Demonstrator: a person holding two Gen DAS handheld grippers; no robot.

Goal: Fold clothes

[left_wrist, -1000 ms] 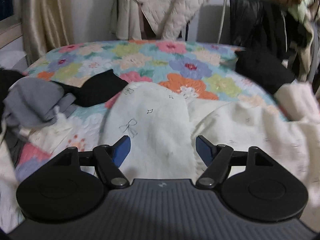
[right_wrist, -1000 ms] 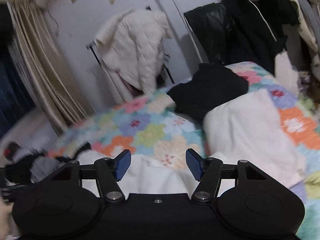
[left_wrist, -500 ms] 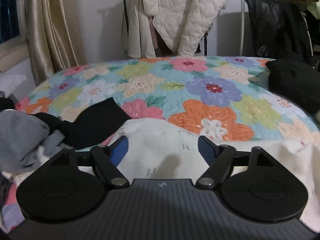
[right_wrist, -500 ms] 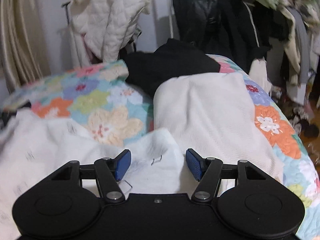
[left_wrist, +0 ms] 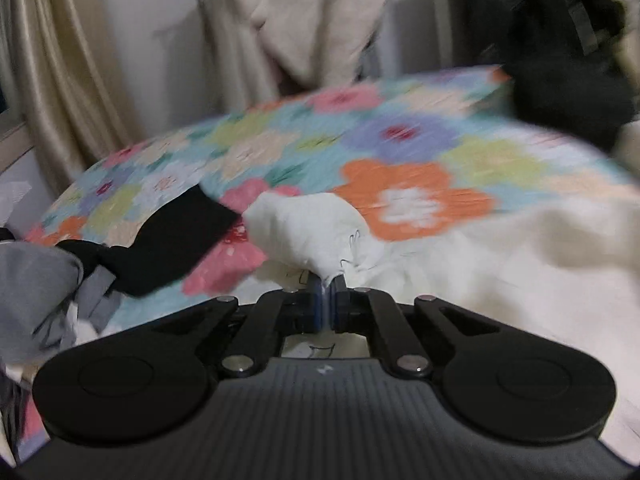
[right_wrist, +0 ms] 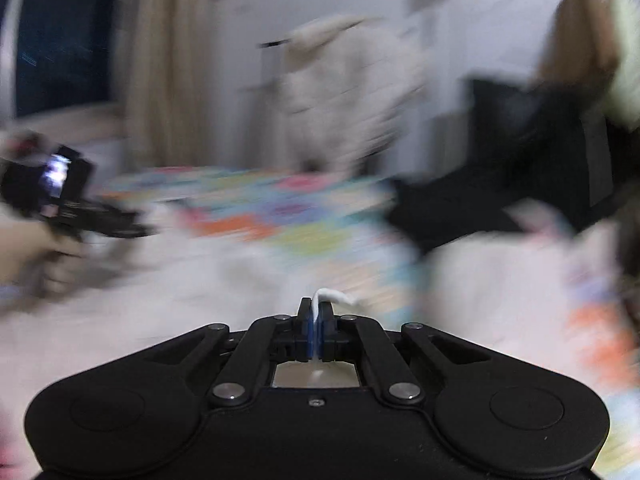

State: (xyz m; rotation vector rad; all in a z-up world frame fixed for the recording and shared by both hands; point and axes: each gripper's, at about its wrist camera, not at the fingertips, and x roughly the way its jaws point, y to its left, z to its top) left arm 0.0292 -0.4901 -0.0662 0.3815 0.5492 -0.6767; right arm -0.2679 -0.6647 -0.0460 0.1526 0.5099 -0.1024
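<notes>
A white garment with small dark prints (left_wrist: 312, 224) lies on the flowered bedspread (left_wrist: 400, 152). My left gripper (left_wrist: 329, 292) is shut on a bunched fold of it, which stands up just beyond the pads. In the blurred right wrist view my right gripper (right_wrist: 317, 320) is shut on a thin white edge of the same cloth (right_wrist: 332, 295), which curls over the fingertips. The rest of the white garment (right_wrist: 180, 280) spreads left toward the other gripper (right_wrist: 76, 200), held in a hand (right_wrist: 28, 248).
Black clothing (left_wrist: 168, 240) and a grey piece (left_wrist: 36, 280) lie at the bed's left. A black garment (left_wrist: 572, 100) sits at the far right, with another cream piece (right_wrist: 500, 280) near it. A quilted cream jacket (left_wrist: 320, 20) and curtain (left_wrist: 60, 60) hang behind.
Both grippers were open half a second ago and have closed on the white garment. Both views now swing fast and are blurred; the cloth is bunched up at the left pads.
</notes>
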